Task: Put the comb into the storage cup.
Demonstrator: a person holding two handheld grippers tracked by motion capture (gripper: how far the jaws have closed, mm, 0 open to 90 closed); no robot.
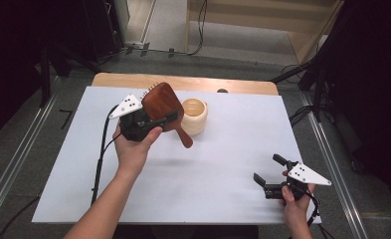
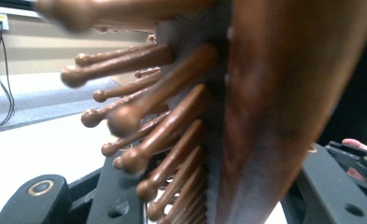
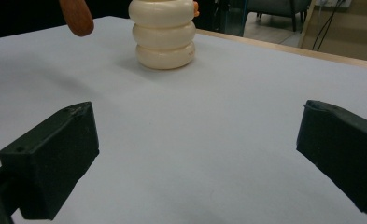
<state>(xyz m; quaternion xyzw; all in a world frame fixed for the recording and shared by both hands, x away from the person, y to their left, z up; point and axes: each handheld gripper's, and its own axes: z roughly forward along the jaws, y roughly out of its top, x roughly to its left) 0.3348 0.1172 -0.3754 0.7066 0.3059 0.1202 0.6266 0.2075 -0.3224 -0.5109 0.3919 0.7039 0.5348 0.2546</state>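
A brown wooden hairbrush (image 1: 162,105) with wooden pins is held in the air above the table, left of centre. My left gripper (image 1: 153,119) is shut on its head, and its handle (image 1: 184,138) points down to the right. Seen close in the left gripper view, the hairbrush (image 2: 265,102) stands between the two black jaws, pins (image 2: 148,140) to the left. A cream ribbed cup (image 1: 194,115) stands on the white tabletop just right of the brush. My right gripper (image 1: 271,173) hovers open near the front right corner, nothing between its jaws. Its own view looks at the cup (image 3: 163,36) and the handle tip (image 3: 77,17).
The white tabletop (image 1: 223,164) covers a wooden table whose far edge (image 1: 183,80) shows behind. A black cable (image 1: 101,154) trails from the left gripper down the table's left side. Metal rails and dark stands flank the table on both sides.
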